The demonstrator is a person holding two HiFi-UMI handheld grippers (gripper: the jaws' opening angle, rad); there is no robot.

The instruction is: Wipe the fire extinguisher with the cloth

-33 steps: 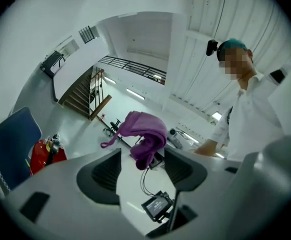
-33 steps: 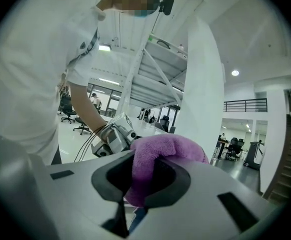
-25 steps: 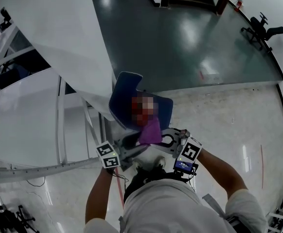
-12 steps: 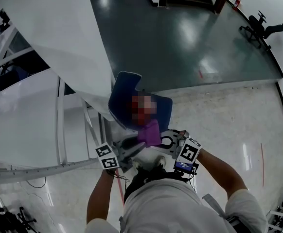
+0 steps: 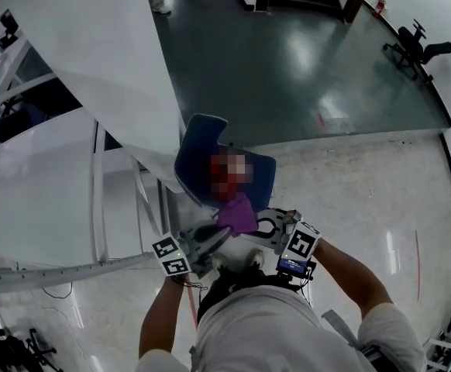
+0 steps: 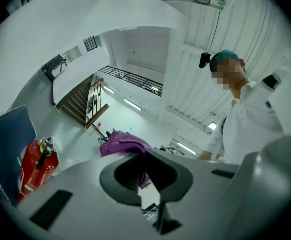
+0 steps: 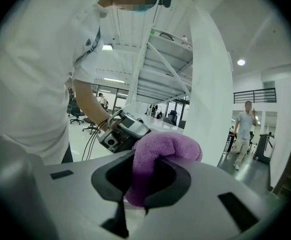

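Observation:
A red fire extinguisher (image 6: 35, 168) stands on a blue chair (image 6: 9, 143); in the head view a mosaic patch covers most of it on that chair (image 5: 196, 142). Just in front of the chair, a purple cloth (image 5: 238, 215) hangs between my two grippers. My right gripper (image 7: 150, 158) is shut on the cloth (image 7: 166, 146), which bulges over its jaws. My left gripper (image 6: 144, 155) faces it, its jaws closing with an edge of the cloth (image 6: 124, 145) pinched between them. In the head view the left gripper (image 5: 222, 234) and the right gripper (image 5: 255, 222) meet under the cloth.
A white slanted panel (image 5: 101, 60) and white rails (image 5: 98, 184) stand to the left of the chair. Dark glossy floor (image 5: 303, 60) lies beyond it, with exercise gear (image 5: 419, 46) at the far right. Another person (image 7: 244, 131) stands in the background.
The left gripper's jaws have come together on the purple cloth. Both hands have stayed about where they were. A pair of legs has appeared at the top edge of the head view.

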